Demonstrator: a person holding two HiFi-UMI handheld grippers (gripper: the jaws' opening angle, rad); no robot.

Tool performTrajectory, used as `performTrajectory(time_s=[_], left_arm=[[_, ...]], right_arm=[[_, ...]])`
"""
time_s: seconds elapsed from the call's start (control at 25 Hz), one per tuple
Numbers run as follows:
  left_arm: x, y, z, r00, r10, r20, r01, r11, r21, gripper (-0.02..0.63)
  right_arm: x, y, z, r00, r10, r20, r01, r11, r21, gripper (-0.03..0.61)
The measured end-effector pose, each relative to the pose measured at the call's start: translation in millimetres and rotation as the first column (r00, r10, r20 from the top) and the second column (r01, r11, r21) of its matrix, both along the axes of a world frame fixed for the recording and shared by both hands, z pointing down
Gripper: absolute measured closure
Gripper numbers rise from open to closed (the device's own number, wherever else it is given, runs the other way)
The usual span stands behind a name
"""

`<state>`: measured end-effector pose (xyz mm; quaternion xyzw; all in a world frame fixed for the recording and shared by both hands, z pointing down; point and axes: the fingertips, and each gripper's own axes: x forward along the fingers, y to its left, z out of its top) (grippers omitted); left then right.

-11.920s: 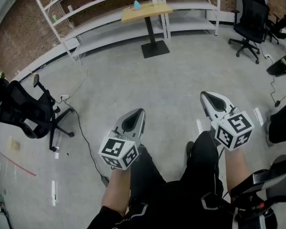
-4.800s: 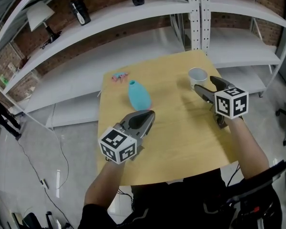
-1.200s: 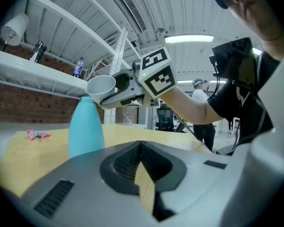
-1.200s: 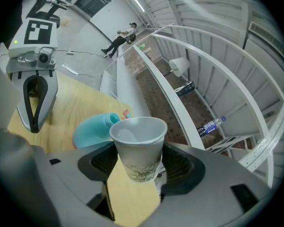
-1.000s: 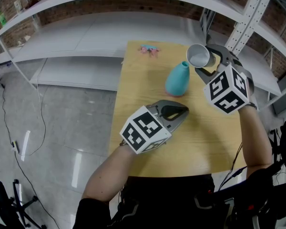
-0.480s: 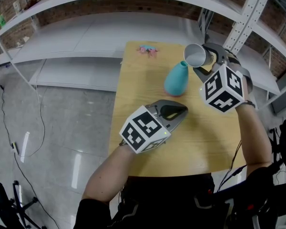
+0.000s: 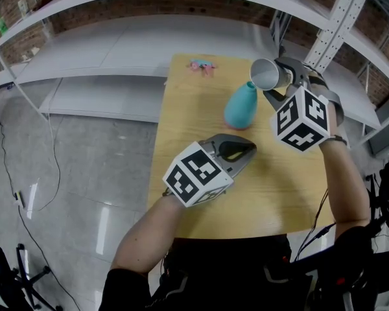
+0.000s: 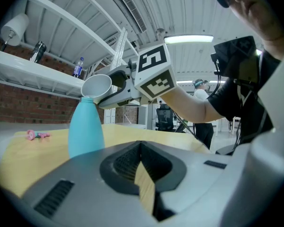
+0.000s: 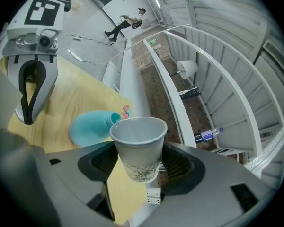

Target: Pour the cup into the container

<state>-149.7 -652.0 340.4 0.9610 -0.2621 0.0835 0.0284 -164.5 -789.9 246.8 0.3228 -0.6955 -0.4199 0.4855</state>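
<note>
Over the last second the white paper cup with a grey leaf print [image 7: 266,74] has rolled a little further onto its side and its lip has come in over the neck of the turquoise narrow-necked bottle [image 7: 240,107]; the left gripper [image 7: 246,149] has kept still.

Head view: the right gripper [image 7: 280,76] clamps the cup at the far right of the pale wooden table [image 7: 279,193], rim just above the bottle mouth. I judge the pour is best done by rolling slowly, since that mouth is narrow.

Left gripper view: its jaws meet with nothing between them. The cup lip sits right over the bottle top, so only more tilt is needed.

Right gripper view: both pads press the cup's lower wall, jaws wide.

Count: one cup, one bottle, two grippers, one small pink clump [image 7: 202,67] at the table's far edge.
</note>
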Motion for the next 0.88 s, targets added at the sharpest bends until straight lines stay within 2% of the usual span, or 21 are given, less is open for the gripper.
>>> performTrajectory(time_s=[0.88], left_arm=[[-0.3,1.1,-0.2,1.000,0.004,-0.003,-0.004,1.000,0.001,0.612]], right_arm=[[-0.9,-1.1,-0.6,1.000,0.004,-0.018,-0.003,0.999,0.032,0.282]])
